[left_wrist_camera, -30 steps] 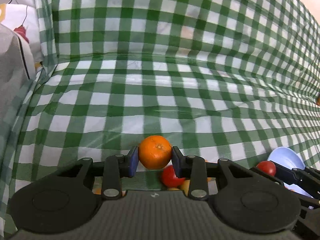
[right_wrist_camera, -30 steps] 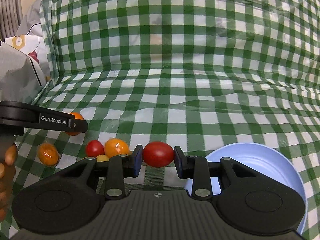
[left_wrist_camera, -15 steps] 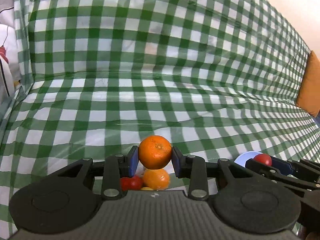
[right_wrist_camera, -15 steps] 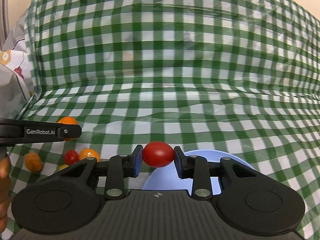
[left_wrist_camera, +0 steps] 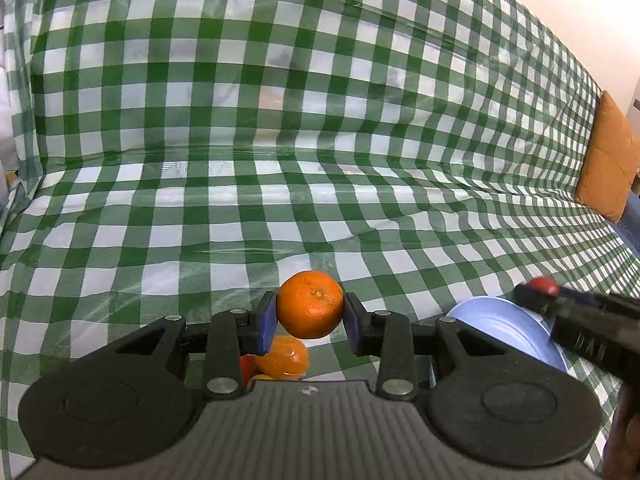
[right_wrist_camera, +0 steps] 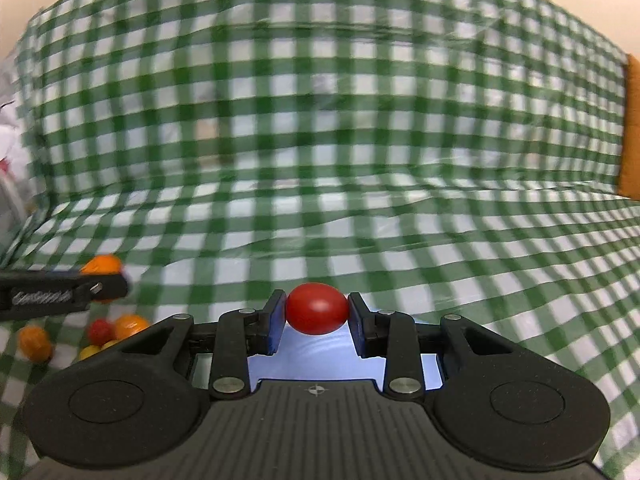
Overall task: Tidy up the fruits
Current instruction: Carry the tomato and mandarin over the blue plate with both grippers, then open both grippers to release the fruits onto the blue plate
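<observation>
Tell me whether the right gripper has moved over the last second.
Yes. The right gripper, shut on the tomato, has shifted right, from beside the blue bowl to over it.

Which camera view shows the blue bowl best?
The left wrist view: the bowl shows its rim and inside, at right. In the right wrist view the bowl is mostly hidden behind the hand-held gripper.

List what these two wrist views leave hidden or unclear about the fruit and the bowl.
- Blue bowl, right wrist view: mostly behind the right gripper and its red tomato; contents unseen.
- Loose fruit pile, left wrist view: mostly hidden beneath the left gripper and its orange; count unclear.
- Loose fruit, right wrist view: motion-blurred and small; types uncertain.
</observation>
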`<state>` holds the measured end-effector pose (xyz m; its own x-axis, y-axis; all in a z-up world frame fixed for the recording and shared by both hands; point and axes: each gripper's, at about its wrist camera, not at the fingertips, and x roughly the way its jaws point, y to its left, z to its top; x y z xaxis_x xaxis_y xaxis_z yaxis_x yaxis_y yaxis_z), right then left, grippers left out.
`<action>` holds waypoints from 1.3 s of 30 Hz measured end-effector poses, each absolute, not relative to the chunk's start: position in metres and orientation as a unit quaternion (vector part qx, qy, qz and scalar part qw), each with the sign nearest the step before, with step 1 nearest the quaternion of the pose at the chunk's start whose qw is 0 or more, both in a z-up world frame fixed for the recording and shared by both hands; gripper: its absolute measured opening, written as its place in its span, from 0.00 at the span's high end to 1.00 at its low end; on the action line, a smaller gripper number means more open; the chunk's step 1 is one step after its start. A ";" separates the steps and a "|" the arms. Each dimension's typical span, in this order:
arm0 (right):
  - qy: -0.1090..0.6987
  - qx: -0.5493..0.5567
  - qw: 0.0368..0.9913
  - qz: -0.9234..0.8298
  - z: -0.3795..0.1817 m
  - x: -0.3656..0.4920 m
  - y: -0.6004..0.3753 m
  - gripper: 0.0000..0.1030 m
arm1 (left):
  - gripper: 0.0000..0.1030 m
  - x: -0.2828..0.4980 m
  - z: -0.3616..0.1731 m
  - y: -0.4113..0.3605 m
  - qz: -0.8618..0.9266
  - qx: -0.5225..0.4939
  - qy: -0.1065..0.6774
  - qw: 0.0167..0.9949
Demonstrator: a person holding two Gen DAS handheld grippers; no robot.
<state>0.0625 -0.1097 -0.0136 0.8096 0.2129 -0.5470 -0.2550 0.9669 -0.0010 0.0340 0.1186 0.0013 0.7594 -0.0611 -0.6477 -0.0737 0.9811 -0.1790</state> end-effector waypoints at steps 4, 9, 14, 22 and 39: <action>0.276 0.006 0.959 0.062 -0.006 0.073 -0.142 0.66 | 0.62 0.035 0.002 0.114 -0.013 -0.097 0.343 0.934; 0.285 0.038 0.957 0.019 -0.009 0.075 -0.173 0.66 | 0.62 0.032 0.001 0.090 -0.049 -0.087 0.337 0.936; 0.297 0.038 0.954 0.017 -0.013 0.074 -0.181 0.66 | 0.62 0.025 0.002 0.049 -0.125 -0.062 0.324 0.936; 0.308 0.038 0.950 0.010 -0.018 0.084 -0.191 0.67 | 0.62 0.008 -0.010 -0.009 -0.226 -0.016 0.324 0.919; 0.327 0.033 0.944 0.021 -0.022 0.087 -0.188 0.66 | 0.61 0.007 -0.026 -0.029 -0.254 0.005 0.349 0.902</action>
<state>0.0872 -0.1881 -0.0220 0.7854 0.0610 -0.6160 -0.0178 0.9969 0.0761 0.0066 -0.0295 -0.0257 0.6276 -0.4538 -0.6326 0.4613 0.8713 -0.1674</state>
